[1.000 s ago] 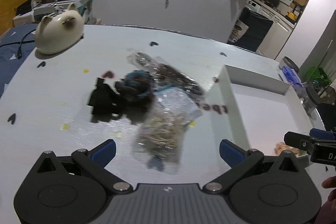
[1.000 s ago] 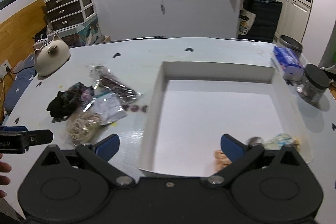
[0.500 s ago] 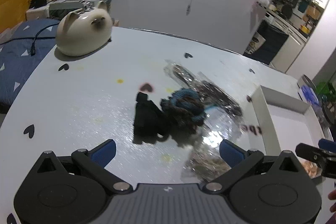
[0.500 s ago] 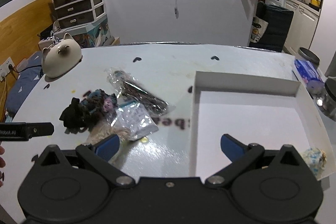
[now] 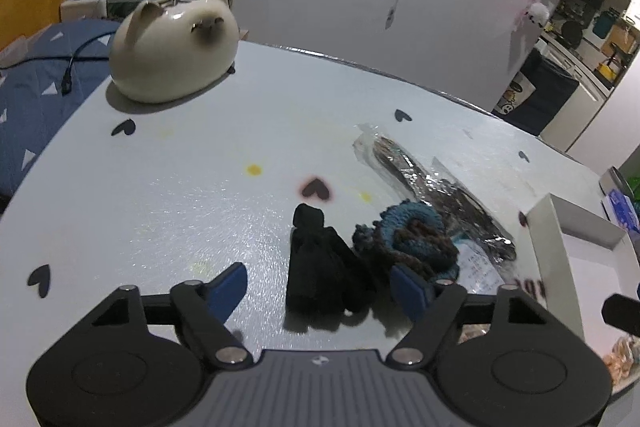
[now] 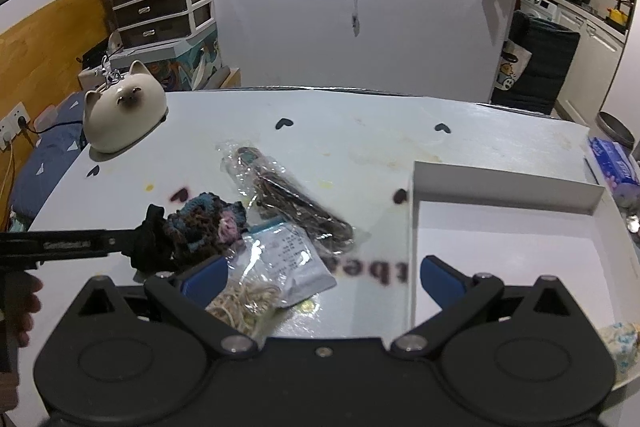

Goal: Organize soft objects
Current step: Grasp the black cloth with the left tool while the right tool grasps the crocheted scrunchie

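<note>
A black fabric piece [image 5: 320,267] lies on the white table, next to a blue-brown crocheted scrunchie [image 5: 416,239]. My left gripper [image 5: 320,287] is open, low over the table, with the black piece between its blue fingers; the right finger [image 5: 408,291] is by the scrunchie. In the right wrist view the black piece [image 6: 148,247] and the scrunchie [image 6: 204,223] lie left of clear bags [image 6: 288,259]. My right gripper [image 6: 324,275] is open and empty, above the bags and the left wall of the white tray [image 6: 412,247].
A ceramic cat [image 5: 172,55] stands at the table's far left. A long clear bag of dark items [image 5: 432,187] lies behind the scrunchie. A bag of rubber bands [image 6: 244,303] lies under my right gripper. Soft items [image 6: 620,339] lie in the tray's near right corner.
My left gripper has moved left and down toward the black piece, which now sits between its fingers. My right gripper has shifted left, from over the tray to over the bags.
</note>
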`<action>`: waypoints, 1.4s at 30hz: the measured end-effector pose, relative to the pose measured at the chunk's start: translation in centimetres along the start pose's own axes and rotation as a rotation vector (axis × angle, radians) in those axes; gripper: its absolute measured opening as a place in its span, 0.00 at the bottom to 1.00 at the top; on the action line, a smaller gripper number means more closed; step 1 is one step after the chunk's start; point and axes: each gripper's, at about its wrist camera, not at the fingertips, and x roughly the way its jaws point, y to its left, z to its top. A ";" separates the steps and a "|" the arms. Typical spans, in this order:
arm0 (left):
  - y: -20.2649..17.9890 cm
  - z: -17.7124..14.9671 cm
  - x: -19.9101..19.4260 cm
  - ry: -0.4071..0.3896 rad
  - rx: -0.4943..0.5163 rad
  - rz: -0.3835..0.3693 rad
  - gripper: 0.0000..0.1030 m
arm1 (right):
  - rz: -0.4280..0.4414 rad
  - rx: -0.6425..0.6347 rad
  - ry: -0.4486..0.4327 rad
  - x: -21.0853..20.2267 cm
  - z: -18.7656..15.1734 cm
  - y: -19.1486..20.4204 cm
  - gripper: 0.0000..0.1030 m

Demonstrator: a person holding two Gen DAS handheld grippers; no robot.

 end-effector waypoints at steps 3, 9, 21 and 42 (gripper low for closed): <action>0.1 0.3 1.5 0.026 -0.003 0.002 0.65 | 0.009 -0.006 0.014 0.9 0.3 0.5 1.00; 0.3 -0.1 4.1 0.091 0.034 0.004 0.36 | 0.031 -0.031 0.038 2.3 1.0 1.7 1.00; 3.8 -0.6 1.8 0.145 0.181 0.008 0.27 | 0.117 -0.010 0.065 5.1 2.5 3.6 1.00; 1.3 -2.0 3.7 0.071 0.147 0.162 0.74 | 0.184 -0.043 0.091 8.6 4.4 6.7 1.00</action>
